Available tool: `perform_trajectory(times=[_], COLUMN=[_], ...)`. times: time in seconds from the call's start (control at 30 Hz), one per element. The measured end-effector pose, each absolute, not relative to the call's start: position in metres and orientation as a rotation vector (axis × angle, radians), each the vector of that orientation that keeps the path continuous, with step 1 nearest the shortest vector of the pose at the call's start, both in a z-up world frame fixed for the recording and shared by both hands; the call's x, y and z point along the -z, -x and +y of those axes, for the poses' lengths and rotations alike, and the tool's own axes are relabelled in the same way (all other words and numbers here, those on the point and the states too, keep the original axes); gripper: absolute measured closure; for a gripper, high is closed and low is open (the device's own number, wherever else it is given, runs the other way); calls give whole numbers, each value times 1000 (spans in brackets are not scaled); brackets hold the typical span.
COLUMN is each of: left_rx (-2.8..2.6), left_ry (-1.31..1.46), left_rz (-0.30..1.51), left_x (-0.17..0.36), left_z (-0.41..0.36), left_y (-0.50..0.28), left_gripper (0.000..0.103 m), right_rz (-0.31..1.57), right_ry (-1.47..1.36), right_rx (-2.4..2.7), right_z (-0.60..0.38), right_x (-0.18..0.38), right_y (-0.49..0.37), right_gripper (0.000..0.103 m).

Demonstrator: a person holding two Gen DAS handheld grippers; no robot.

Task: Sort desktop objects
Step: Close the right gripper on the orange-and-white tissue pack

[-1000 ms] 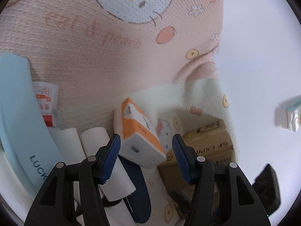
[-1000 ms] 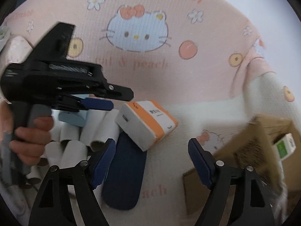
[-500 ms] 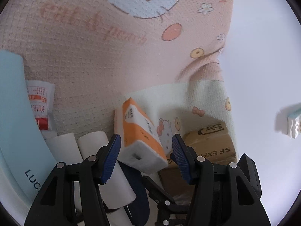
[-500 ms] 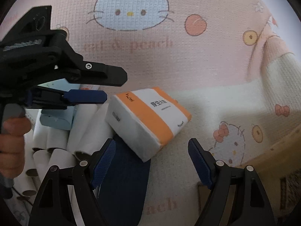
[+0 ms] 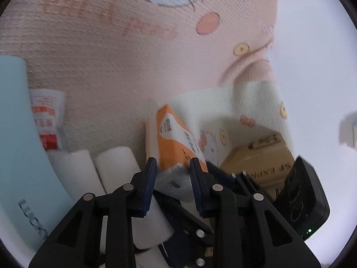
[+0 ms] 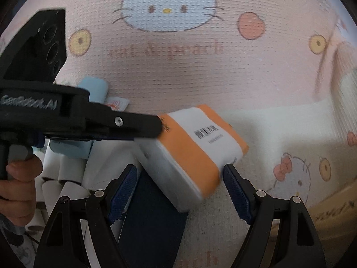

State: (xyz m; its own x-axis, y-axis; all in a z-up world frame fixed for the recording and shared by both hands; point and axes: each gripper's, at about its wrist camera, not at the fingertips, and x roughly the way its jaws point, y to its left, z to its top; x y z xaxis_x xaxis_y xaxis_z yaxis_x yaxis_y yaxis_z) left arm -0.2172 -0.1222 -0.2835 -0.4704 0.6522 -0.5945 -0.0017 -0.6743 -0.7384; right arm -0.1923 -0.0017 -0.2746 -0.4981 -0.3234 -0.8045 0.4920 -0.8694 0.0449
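The orange-and-white tissue pack (image 5: pixel 176 147) lies tilted on the pink blanket (image 5: pixel 116 71), pinched at its near end by the left gripper (image 5: pixel 171 174). The right gripper (image 6: pixel 178 192) stands spread wide around its other end.

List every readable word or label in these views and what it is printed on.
"cat & peach": pink blanket.
"GenRobot.AI": left gripper body, in the right wrist view.
"SF EXPR...", cut off: cardboard box.
"LUC...", cut off: light blue item.
Tissue pack print: too blurred.
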Motion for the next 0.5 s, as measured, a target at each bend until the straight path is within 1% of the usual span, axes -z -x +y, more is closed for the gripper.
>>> perform_trajectory(times=[0.07, 0.23, 0.3, 0.4, 0.43, 0.5], left_rx=[-2145, -2136, -2146, -2179, -2182, -2163], left_ry=[1317, 1309, 1338, 1360, 1363, 1347], left_rz=[-954, -880, -836, -837, -852, -922], left_x=[284, 276, 276, 280, 282, 286], left_z=[-119, -105, -101, -103, -104, -109], left_y=[216, 205, 203, 203, 204, 210], left_gripper=[70, 70, 70, 70, 66, 62], right_rz=[301, 267, 327, 386, 383, 372], right_ry=[-1180, -1132, -1101, -1122, -1135, -1155], right_rx=[2356, 2298, 2302, 2344, 2359, 2387], right_z=[-4, -4, -6, -1, 3, 9], right_x=[273, 266, 264, 265, 266, 267], right_y=[190, 180, 172, 167, 166, 163], right_gripper=[25, 25, 25, 25, 25, 25])
